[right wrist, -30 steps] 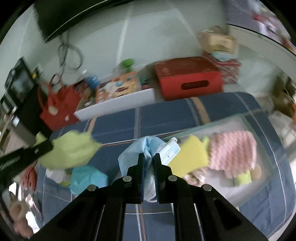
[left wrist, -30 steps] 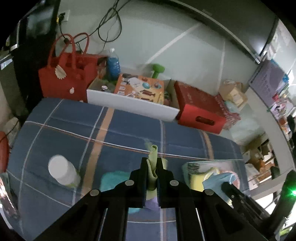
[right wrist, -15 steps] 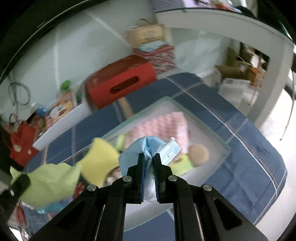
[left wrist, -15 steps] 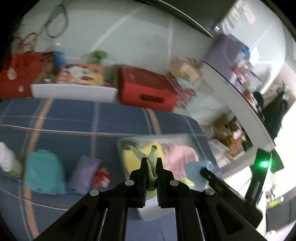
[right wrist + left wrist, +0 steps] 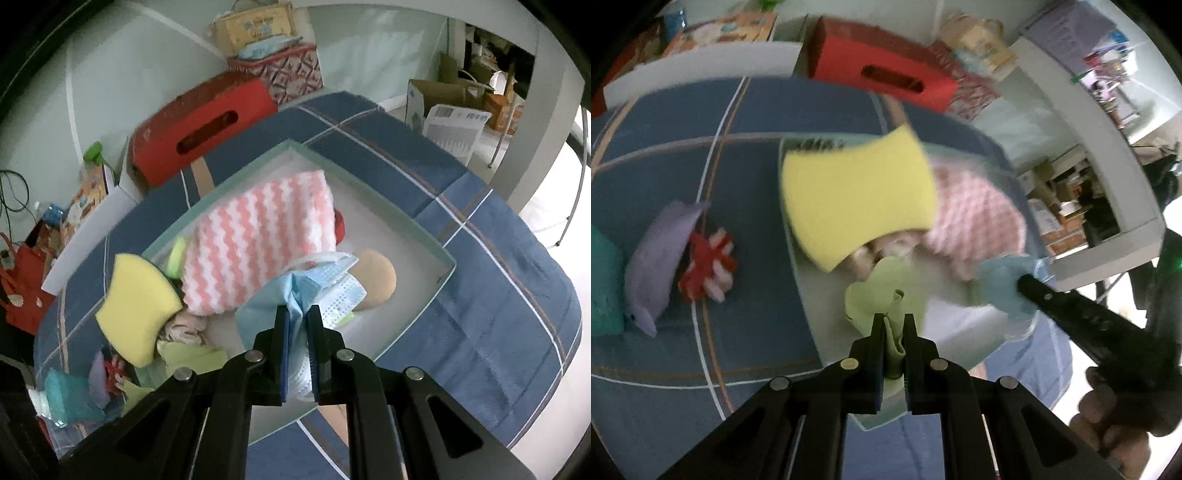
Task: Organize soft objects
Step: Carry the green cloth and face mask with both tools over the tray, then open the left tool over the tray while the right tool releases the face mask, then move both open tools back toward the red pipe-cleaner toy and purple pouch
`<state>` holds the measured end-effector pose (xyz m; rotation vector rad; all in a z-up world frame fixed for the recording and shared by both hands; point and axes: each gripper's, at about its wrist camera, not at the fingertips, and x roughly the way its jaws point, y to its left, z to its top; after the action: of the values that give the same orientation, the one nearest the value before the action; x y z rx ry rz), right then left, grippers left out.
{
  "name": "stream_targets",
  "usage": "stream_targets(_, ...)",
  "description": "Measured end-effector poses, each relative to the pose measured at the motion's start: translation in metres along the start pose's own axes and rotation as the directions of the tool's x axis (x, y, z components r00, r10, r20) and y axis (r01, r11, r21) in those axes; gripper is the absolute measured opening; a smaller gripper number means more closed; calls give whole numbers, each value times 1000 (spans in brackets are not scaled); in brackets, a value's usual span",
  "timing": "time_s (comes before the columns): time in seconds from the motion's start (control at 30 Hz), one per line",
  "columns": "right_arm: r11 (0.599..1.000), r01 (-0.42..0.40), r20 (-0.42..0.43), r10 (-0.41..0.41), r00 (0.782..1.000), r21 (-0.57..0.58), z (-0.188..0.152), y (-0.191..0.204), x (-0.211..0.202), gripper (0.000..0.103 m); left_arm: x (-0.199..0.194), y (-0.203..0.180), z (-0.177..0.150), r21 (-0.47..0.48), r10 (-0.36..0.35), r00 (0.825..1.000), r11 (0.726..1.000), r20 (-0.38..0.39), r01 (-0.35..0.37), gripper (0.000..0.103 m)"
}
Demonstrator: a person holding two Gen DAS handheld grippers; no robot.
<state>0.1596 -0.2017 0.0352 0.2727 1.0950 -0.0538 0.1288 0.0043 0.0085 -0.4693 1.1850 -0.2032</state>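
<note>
My left gripper (image 5: pixel 894 321) is shut on a light green cloth (image 5: pixel 882 288), which hangs over the near left part of the shallow tray (image 5: pixel 803 295). In the tray lie a yellow sponge (image 5: pixel 857 199) and a pink-and-white cloth (image 5: pixel 971 218). My right gripper (image 5: pixel 298 314) is shut on a blue face mask (image 5: pixel 295 291) above the tray's (image 5: pixel 406 218) middle. Below it are the striped cloth (image 5: pixel 258 240), a tan round cushion (image 5: pixel 376 277), the sponge (image 5: pixel 136 302) leaning on the tray's left rim and the green cloth (image 5: pixel 192 356). The right gripper (image 5: pixel 1027 284) and the mask (image 5: pixel 1008 284) also show in the left wrist view.
The tray rests on a blue plaid cover (image 5: pixel 480 295). Left of the tray lie a purple pouch (image 5: pixel 657 251), a red-and-white soft item (image 5: pixel 705 262) and a teal pouch (image 5: pixel 602 288). A red box (image 5: pixel 207 125) and a white board (image 5: pixel 701 74) stand beyond the far edge.
Both grippers have swung right and come down over the tray, each still holding its item. The green cloth went from above the bare cover to the tray's near left part.
</note>
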Motion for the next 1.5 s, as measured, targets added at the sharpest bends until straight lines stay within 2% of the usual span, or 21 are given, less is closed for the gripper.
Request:
stream_targets(0.2,1000,10,-36,-10,999,-14,-4,2,13,12,13,9,-6,-19,59,997,998,-41,-59,9)
stream_targets(0.4,1000,22,-43,-23,999,-21,-5,3,14,12,8,13,-7,-36,66,997,997,-39,-67,12)
stream_targets(0.47,999,26,-34,-27,999,-22,-4,4,10,16,2,10,-6,-25,73,997,997,-25,-74,15)
stream_targets(0.53,999,30,-27,-30,999,-20,-3,5,6,32,-5,7,-6,-19,80,997,997,-12,-80,20)
stream_targets(0.6,999,38,-14,-39,999,-25,-3,6,2,39,-11,6,-5,-15,73,997,997,0,-73,21)
stream_targets(0.63,999,41,-10,-41,999,-30,-3,8,1,39,-15,5,-5,-13,71,997,997,9,-71,22)
stream_targets(0.73,998,46,-9,-46,999,-42,-3,10,0,40,-24,4,-5,-10,75,997,997,32,-75,38)
stream_targets(0.77,998,46,-9,-46,999,-46,-4,11,-1,40,-28,4,-5,-10,75,996,997,45,-75,54)
stream_targets(0.8,998,47,-8,-48,999,-51,-4,12,-2,40,-31,4,-4,-10,74,996,997,55,-73,65)
stream_targets(0.9,997,55,-1,-55,998,-60,-5,15,-4,42,-41,6,-3,-13,77,994,997,84,-76,69)
stream_targets(0.97,995,67,5,-67,998,-71,-6,18,-5,42,-45,10,-1,-27,98,990,995,100,-96,79)
stream_targets(1.0,994,72,5,-72,997,-80,-7,20,-5,47,-47,14,-1,-36,113,988,993,108,-110,84)
stream_targets(1.03,994,73,5,-73,997,-86,-7,22,-5,57,-49,16,0,-44,128,985,991,114,-124,86)
stream_targets(1.13,992,62,8,-61,998,-107,-9,29,-7,61,-52,29,2,-80,196,972,979,132,-186,93)
stream_targets(1.17,991,65,13,-64,998,-115,-10,31,-8,64,-53,31,1,-87,220,965,974,141,-210,99)
stream_targets(1.23,989,72,32,-68,997,-132,-12,38,-11,84,-57,34,2,-95,267,949,962,170,-254,103)
stream_targets(1.33,984,38,59,-28,998,-175,-15,52,-18,86,-69,38,2,-104,325,922,945,211,-310,103)
stream_targets(1.5,976,-9,84,28,996,-216,-19,70,-28,86,-86,48,2,-126,349,905,937,242,-327,103)
